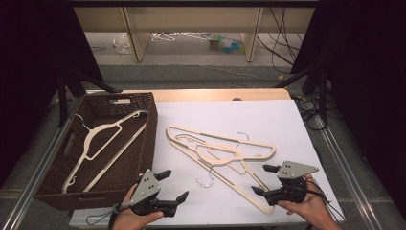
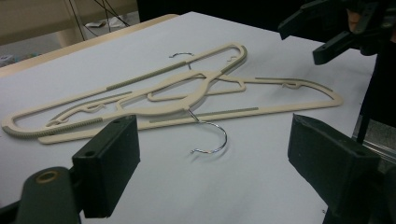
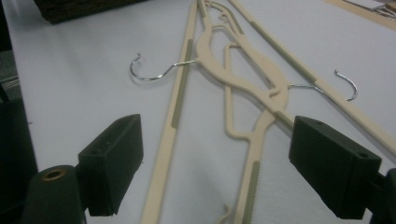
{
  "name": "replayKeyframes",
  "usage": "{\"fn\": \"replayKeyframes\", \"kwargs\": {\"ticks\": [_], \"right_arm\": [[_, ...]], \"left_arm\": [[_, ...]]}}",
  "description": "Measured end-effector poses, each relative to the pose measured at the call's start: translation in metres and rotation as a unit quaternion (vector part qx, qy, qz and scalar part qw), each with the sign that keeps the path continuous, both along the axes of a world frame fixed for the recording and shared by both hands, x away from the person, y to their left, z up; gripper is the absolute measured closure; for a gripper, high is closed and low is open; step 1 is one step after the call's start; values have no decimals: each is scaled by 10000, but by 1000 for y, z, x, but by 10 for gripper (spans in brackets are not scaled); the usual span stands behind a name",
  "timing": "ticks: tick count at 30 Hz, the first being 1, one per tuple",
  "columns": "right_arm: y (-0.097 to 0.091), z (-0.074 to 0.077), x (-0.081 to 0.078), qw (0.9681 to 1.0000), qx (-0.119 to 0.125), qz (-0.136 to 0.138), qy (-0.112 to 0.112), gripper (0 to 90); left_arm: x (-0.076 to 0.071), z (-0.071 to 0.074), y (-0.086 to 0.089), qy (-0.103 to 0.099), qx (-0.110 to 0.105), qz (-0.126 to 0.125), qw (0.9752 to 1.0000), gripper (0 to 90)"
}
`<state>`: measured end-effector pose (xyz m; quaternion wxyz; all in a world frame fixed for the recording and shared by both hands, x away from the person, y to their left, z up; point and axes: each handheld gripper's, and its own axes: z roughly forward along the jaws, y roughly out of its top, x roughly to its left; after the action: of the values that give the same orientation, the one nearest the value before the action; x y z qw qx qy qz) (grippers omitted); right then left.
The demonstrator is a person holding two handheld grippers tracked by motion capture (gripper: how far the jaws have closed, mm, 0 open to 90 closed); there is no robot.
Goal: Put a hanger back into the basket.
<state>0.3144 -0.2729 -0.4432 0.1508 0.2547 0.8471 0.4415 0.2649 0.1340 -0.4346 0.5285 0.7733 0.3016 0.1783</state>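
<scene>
A white-covered counter (image 1: 287,120) seen from above. Two cream hangers (image 1: 225,151) lie crossed in a loose pile near its middle, their wire hooks pointing opposite ways (one toward the near edge, one toward the far side). A third hanger (image 1: 103,141) rests inside a dark wicker basket (image 1: 143,139) at the counter's left.

The left claw (image 1: 173,186), held in a hand at the near edge just right of the basket, has its jaws spread and grips nothing; it points toward the pile, near the closer hook (image 2: 210,140).

The right claw (image 1: 261,179), held in the other hand at the near right, is also spread and empty, hovering just over the long bars of the pile's near end.
</scene>
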Motion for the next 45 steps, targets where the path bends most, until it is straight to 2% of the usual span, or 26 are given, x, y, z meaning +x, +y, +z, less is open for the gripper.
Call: {"fn": "replayKeyframes", "kwargs": {"ticks": [2, 4, 5, 10, 12, 13, 14, 15, 19, 20, 22, 23, 24, 27, 30, 32, 33, 34, 36, 39, 40, 43, 45], "right_arm": [[1, 0, 5, 10000, -51, -10, -31, 199], [2, 0, 9, 10000, -76, -13, -40, 213], [4, -1, 15, 9999, -113, -9, -1, 220], [8, -5, 37, 9993, -359, -74, 11, 241], [8, -5, 41, 9992, -379, -77, 28, 251], [10, -7, 52, 9990, -449, -65, 61, 294], [10, -7, 52, 9990, -449, -65, 61, 294], [13, -10, 63, 9985, -515, -93, 142, 313], [17, -14, 76, 9976, -665, -62, 200, 350], [22, -17, 85, 9970, -720, -21, 272, 385], [24, -18, 87, 9967, -745, -6, 321, 411], [28, -20, 92, 9945, -973, 112, 379, 434], [31, -23, 95, 9947, -970, 97, 331, 440], [34, -24, 99, 9942, -1028, 103, 312, 455], [35, -26, 102, 9934, -1072, 114, 383, 457], [32, -30, 105, 9919, -1195, 32, 420, 459], [31, -29, 105, 9910, -1214, 29, 554, 465], [30, -31, 107, 9920, -1169, -1, 480, 475], [29, -30, 109, 9919, -1178, 51, 477, 491], [27, -33, 111, 9907, -1248, 83, 529, 537], [27, -34, 111, 9894, -1314, 73, 608, 561], [25, -35, 112, 9886, -1359, 304, 571, 637], [25, -34, 110, 9866, -1454, 454, 581, 688]], "left_arm": [[-1, -1, 0, -39, 19, -28, 10000, 168], [-1, -2, 1, 3, 0, -45, 10000, 168], [0, -4, 1, -3, -58, -28, 10000, 168], [2, -4, 3, 5, -17, 38, 10000, 169], [2, -4, 3, 21, -38, 24, 10000, 168], [2, -4, 3, 25, -31, 14, 10000, 168], [3, -5, 3, 13, -41, -14, 10000, 168], [2, -6, 2, 40, -76, -27, 10000, 169], [3, -6, 2, 25, -55, -39, 10000, 169], [3, -6, 3, 19, -17, -35, 10000, 169], [3, -5, 3, 42, -15, -22, 10000, 169], [3, -5, 3, 61, -39, -33, 10000, 169], [3, -5, 3, 33, -10, -43, 10000, 169], [2, -5, 2, 37, -41, -41, 10000, 169], [3, -6, 2, 33, -66, -54, 10000, 169], [3, -6, 3, 72, -47, -54, 9999, 169], [3, -6, 2, 75, -49, -70, 9999, 169], [3, -6, 2, 89, -43, -64, 9999, 169], [3, -6, 2, 54, -14, -88, 9999, 170], [3, -6, 2, 26, -25, -41, 10000, 172], [4, -6, 2, 33, -30, -43, 10000, 172], [4, -7, 2, 46, -40, -32, 10000, 172], [4, -6, 2, 29, -14, -41, 10000, 172]]}}
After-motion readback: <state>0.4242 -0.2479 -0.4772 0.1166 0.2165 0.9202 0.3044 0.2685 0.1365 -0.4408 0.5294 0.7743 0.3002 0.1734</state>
